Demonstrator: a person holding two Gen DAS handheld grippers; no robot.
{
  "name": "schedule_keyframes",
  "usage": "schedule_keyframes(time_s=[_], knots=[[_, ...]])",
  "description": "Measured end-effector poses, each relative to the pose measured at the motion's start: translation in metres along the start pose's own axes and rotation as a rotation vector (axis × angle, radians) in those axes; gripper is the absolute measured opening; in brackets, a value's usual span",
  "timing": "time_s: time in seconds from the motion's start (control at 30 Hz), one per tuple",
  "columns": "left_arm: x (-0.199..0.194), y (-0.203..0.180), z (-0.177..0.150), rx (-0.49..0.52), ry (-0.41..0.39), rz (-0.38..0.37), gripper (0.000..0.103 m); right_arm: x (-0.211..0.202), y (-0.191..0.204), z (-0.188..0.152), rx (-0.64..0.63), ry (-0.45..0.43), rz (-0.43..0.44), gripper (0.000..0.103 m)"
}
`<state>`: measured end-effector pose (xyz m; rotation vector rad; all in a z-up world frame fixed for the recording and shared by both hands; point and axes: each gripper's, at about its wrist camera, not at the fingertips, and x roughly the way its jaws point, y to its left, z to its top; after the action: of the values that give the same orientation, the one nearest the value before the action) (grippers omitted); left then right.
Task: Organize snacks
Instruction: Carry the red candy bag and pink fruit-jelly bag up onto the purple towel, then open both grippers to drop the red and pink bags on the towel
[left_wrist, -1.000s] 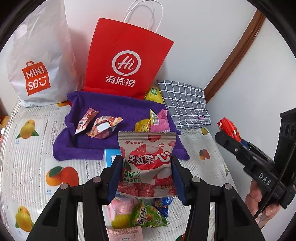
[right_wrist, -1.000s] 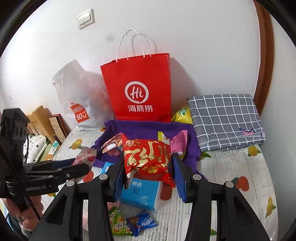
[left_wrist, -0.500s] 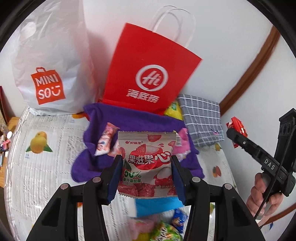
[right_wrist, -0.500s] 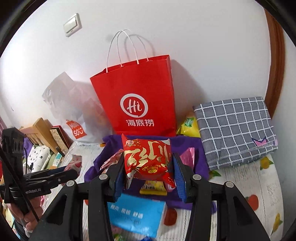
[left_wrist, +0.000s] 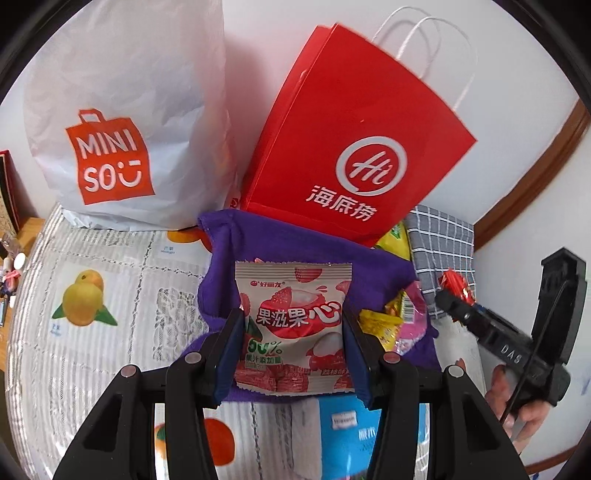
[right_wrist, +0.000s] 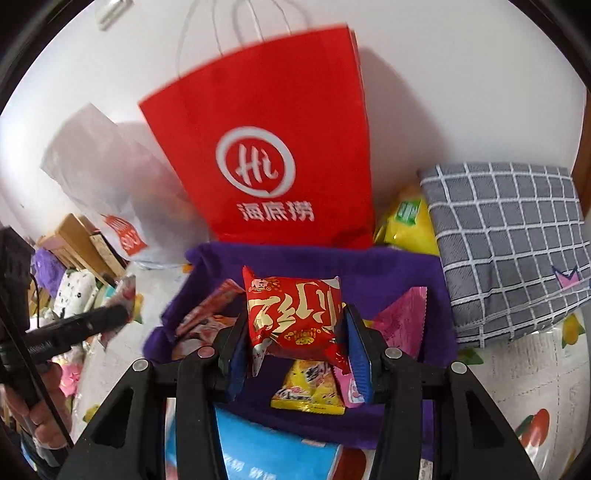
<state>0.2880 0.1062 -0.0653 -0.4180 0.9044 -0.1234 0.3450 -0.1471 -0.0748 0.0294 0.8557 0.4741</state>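
Two snack packs ride above a purple cloth (left_wrist: 306, 254) spread on a desk covered in a fruit-print sheet (left_wrist: 110, 295), as a person sorts a scatter of snacks. The left tool (left_wrist: 293, 334) is clamped on a pink-and-white lychee pack (left_wrist: 293, 325), held upright over the cloth's near edge. The right tool (right_wrist: 295, 338) is clamped on a red pack (right_wrist: 295, 314) with gold lettering, held over the middle of the cloth.

Part of the job looks done: a yellow pack (right_wrist: 308, 386), a pink pack (right_wrist: 402, 325) and a couple of red-and-white wrappers (right_wrist: 207, 314) already lie on the cloth. More is left. A blue pack (right_wrist: 266, 454) lies off the cloth at the desk's near edge, and a yellow bag (right_wrist: 406, 225) sits at the back edge, wedged between a red paper bag (right_wrist: 273, 147) and a folded grey checked cloth (right_wrist: 509, 251). A white shopping bag (left_wrist: 122, 110) stands at the back left corner beside the red one.

Neither held pack has been set down yet; both appear bound for the cloth, or possibly the bags behind it. Whether other snacks wait nearer the camera cannot be told, as the tools hide that part of the desk.
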Motion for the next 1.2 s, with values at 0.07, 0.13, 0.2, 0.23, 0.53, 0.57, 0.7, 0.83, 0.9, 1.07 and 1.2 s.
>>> schedule_keyframes(time_s=[0.07,0.13,0.2,0.23,0.53,0.57,0.7,0.83,0.9,1.07,1.2], knots=[[0.01,0.0,0.004,-0.001,0.009,0.0,0.049,0.01,-0.005,0.0,0.013,0.013,0.004,0.047],[0.02,0.0,0.007,-0.002,0.019,0.001,0.049,0.018,-0.005,0.001,0.003,0.029,0.01,0.047],[0.03,0.002,0.01,-0.011,0.032,-0.002,0.049,0.024,-0.004,0.001,-0.014,0.03,0.019,0.047],[0.035,0.003,0.012,-0.017,0.04,-0.003,0.049,0.027,-0.003,0.0,-0.019,0.032,0.025,0.047],[0.07,0.009,0.015,-0.058,0.1,-0.006,0.049,0.062,-0.003,-0.008,-0.021,0.101,0.022,0.048],[0.073,0.01,0.015,-0.064,0.105,-0.009,0.049,0.063,-0.004,-0.008,-0.02,0.102,0.026,0.048],[0.083,0.012,0.014,-0.081,0.131,-0.023,0.049,0.067,-0.002,-0.01,-0.029,0.11,0.034,0.049],[0.091,0.007,0.011,-0.068,0.154,-0.028,0.049,0.068,0.001,-0.012,-0.051,0.112,0.034,0.051],[0.093,0.005,0.011,-0.065,0.158,-0.031,0.049,0.067,-0.001,-0.012,-0.047,0.114,0.04,0.055],[0.099,0.0,0.011,-0.064,0.166,-0.043,0.049,0.061,-0.002,-0.011,-0.067,0.126,0.051,0.063],[0.103,-0.003,0.011,-0.063,0.174,-0.045,0.051,0.054,0.001,-0.01,-0.082,0.109,0.055,0.068]])
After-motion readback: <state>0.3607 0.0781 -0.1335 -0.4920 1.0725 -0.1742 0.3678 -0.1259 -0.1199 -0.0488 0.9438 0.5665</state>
